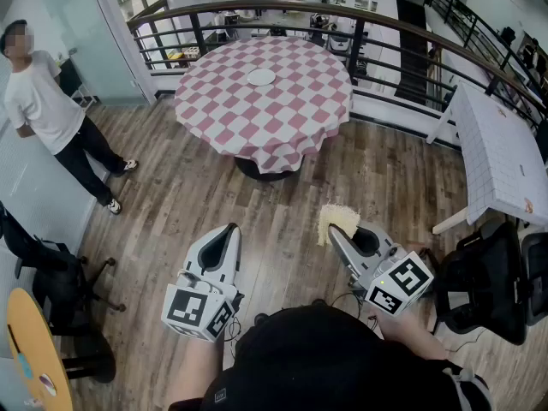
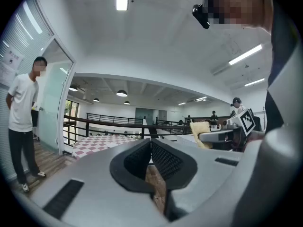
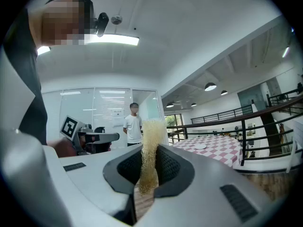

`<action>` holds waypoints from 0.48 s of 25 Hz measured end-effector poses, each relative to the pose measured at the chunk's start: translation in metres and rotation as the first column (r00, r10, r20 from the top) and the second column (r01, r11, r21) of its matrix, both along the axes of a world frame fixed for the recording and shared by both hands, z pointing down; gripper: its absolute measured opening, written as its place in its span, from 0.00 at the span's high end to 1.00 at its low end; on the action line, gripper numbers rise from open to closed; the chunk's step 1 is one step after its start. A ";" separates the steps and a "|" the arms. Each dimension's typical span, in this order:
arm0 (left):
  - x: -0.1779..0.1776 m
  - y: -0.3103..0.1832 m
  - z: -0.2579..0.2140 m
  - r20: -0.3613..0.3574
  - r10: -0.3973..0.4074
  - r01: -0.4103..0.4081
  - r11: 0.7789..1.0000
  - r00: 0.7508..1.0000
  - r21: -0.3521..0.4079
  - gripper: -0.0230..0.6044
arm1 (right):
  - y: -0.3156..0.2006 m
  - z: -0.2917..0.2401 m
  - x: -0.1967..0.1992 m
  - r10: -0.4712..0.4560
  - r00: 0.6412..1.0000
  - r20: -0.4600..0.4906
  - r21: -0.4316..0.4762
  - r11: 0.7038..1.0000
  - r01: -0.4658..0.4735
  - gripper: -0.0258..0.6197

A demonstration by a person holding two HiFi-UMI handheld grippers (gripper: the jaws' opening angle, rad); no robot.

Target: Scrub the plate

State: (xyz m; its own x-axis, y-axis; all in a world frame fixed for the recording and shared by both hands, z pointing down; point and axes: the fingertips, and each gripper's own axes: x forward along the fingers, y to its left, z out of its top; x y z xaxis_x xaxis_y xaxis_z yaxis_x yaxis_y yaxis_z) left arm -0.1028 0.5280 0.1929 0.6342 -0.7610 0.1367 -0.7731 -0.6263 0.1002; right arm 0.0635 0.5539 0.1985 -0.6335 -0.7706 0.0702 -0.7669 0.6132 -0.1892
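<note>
1. The left hand-held gripper (image 1: pixel 230 229) is held out low in front of the person. It points forward and tips slightly down toward the wooden plank floor (image 1: pixel 188 199).
2. Its jaws are pressed together with nothing between them. In the left gripper view the two black, ribbed pads (image 2: pixel 163 159) meet in a thin line.
3. The right hand-held gripper (image 1: pixel 334 232) is held level and angled a little inward, toward the left one. The two grippers are near each other but apart.
4. The right jaws are clamped on a scrub pad (image 3: pixel 150 145). The pad stands up out of the jaws and rises above their tips.
5. The scrub pad is pale yellow, thin and coarse. It looks like a fibrous mesh with a frayed upper edge.
6. Both grippers have smooth, light grey plastic shells with black dimpled lining inside the jaws. Each carries a marker cube (image 1: pixel 199 311) printed with black-and-white squares at the rear, next to the forearm.
7. The plate (image 1: pixel 261 77) is small, round and white. It lies flat at the centre of a round tabletop (image 1: pixel 300 110), well apart from both grippers and straight ahead of them.
8. A pink-and-white checked cloth covers the tabletop and hangs over its edge.
9. A curved railing (image 1: pixel 377 26) with dark metal bars and a brown top rail runs behind the tabletop.
10. A bystander (image 1: pixel 47 110) in a white T-shirt and dark trousers stands at the left, beside a glass wall.
</note>
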 end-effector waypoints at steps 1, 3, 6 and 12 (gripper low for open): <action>0.002 0.000 0.001 0.001 -0.001 0.001 1.000 1.000 -0.004 0.95 | 0.000 0.000 0.003 0.004 1.000 -0.001 0.002 1.000 -0.004 0.89; 0.007 0.001 0.002 0.003 -0.001 0.001 1.000 1.000 -0.009 0.95 | -0.001 -0.001 0.009 0.010 1.000 0.000 0.006 1.000 -0.010 0.89; 0.015 0.002 0.003 0.005 -0.007 0.007 1.000 1.000 -0.014 0.95 | -0.001 -0.001 0.018 0.007 1.000 0.008 0.006 1.000 -0.007 0.89; 0.040 0.002 0.008 0.018 -0.021 0.021 1.000 1.000 -0.020 0.95 | 0.004 -0.001 0.039 -0.031 1.000 0.000 0.037 0.999 0.031 0.89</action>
State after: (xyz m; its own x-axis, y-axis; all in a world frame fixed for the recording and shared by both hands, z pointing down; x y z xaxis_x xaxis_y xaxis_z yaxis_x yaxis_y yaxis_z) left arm -0.0624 0.5304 0.2011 0.6154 -0.7712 0.1629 -0.7879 -0.6078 0.0989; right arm 0.1029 0.5578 0.1972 -0.6571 -0.7526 0.0417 -0.7474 0.6433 -0.1661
